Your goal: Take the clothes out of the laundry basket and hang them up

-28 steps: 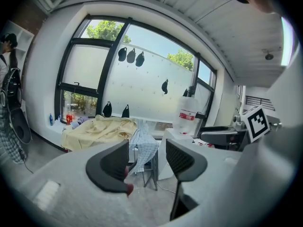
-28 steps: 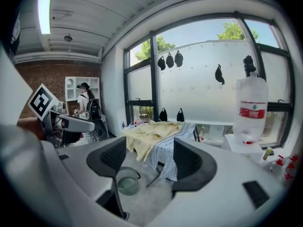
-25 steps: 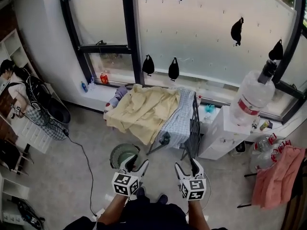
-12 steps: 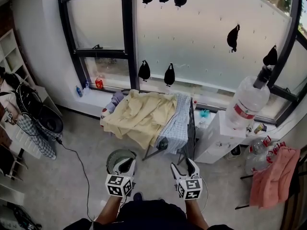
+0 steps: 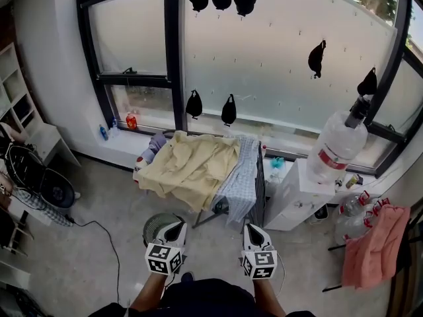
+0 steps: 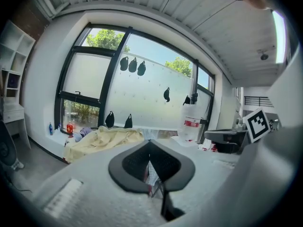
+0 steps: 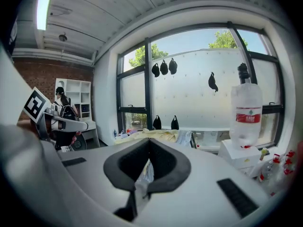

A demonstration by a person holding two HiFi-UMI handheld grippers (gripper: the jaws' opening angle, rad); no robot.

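closing on nothing, the left gripper (image 5: 174, 228) and right gripper (image 5: 254, 230) have both just brought their jaws together empty beside the laundry basket (image 5: 153, 226), whose inside seems hidden, so no garment is in hand; a yellow garment (image 5: 192, 167) and checked cloth (image 5: 241, 177) drape the drying rack (image 5: 260, 197).

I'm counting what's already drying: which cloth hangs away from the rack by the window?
The salmon-pink cloth at far right, draped alone; the yellow garment and blue-checked garment lie together on the rack.
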